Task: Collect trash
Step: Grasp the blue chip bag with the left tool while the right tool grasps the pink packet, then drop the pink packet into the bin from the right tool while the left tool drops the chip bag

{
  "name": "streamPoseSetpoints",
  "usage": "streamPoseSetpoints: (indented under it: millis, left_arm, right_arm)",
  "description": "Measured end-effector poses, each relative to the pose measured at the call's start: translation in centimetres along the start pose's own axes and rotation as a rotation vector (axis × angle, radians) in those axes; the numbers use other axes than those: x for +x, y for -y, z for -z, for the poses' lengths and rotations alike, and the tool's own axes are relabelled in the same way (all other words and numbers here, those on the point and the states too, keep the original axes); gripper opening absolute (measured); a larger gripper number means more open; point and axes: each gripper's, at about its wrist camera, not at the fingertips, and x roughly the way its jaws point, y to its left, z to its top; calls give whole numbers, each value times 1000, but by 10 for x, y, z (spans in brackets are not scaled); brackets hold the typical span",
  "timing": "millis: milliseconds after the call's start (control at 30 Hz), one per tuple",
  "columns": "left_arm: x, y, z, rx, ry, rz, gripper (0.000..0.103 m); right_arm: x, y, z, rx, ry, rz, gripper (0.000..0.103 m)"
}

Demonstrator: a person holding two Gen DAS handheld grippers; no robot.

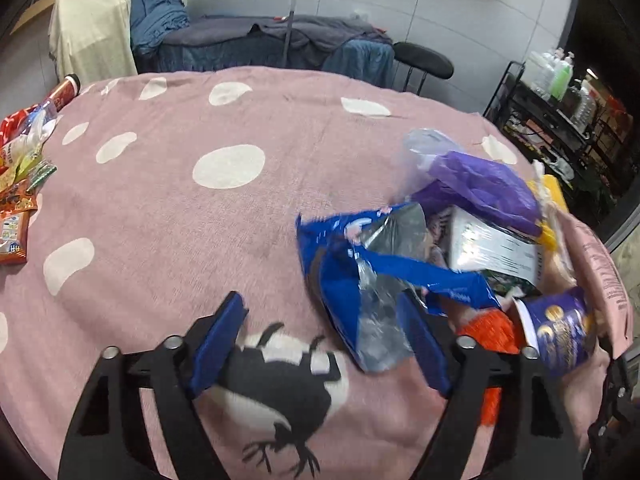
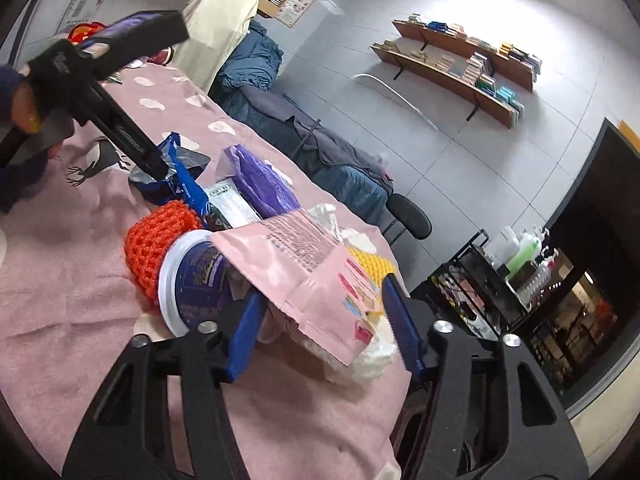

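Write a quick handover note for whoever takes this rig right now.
Left tool: open, jaws over the edge of the blue wrapper, not gripping.
Right tool: jaws either side of the pink bag; grip unclear.
Trash pile sits at the pink blanket's right edge: purple bag, orange net, ice cream tub.
Left to collect: snack packets at the far left edge.

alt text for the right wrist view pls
The right gripper straddles a pink snack bag atop a trash pile on a pink spotted blanket. Behind it lie a purple tub, orange foam netting and a blue wrapper, which the left gripper reaches.
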Motion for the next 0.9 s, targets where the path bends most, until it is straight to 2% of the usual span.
streamPoseSetpoints:
  millis: [33, 67, 100, 167, 233, 300, 367, 533, 900]
  left_arm:
    - [4, 0, -2, -6, -13, -1, 66]
    - [7, -1, -4, -15, -25, 6, 63]
    - [9, -1, -4, -23, -29, 7, 57]
    - [8, 0, -2, -19, -18, -2, 46]
    - [4, 2, 0, -13, -5, 6, 24]
    - [-1, 1, 1, -24, 9, 13, 19]
    - [-5, -1, 3, -37, 24, 31, 6]
    - [-23, -2, 8, -55, 80, 38, 2]
    - [-96, 17, 17, -27, 249, 83, 2]
  right_arm:
    - [3, 0, -1, -2, -4, -8, 33]
    - [6, 0, -3, 0, -5, -6, 19]
    - [6, 0, -3, 6, 0, -2, 13]
    - [7, 5, -5, 36, 8, -5, 8]
    - [6, 11, -6, 60, 18, -1, 5]
    - [3, 12, -7, 79, 29, 3, 4]
    - [-2, 15, -8, 104, 43, 9, 3]
    - [-17, 23, -9, 150, 68, 24, 3]
    - [-64, 47, -9, 252, 135, 61, 3]
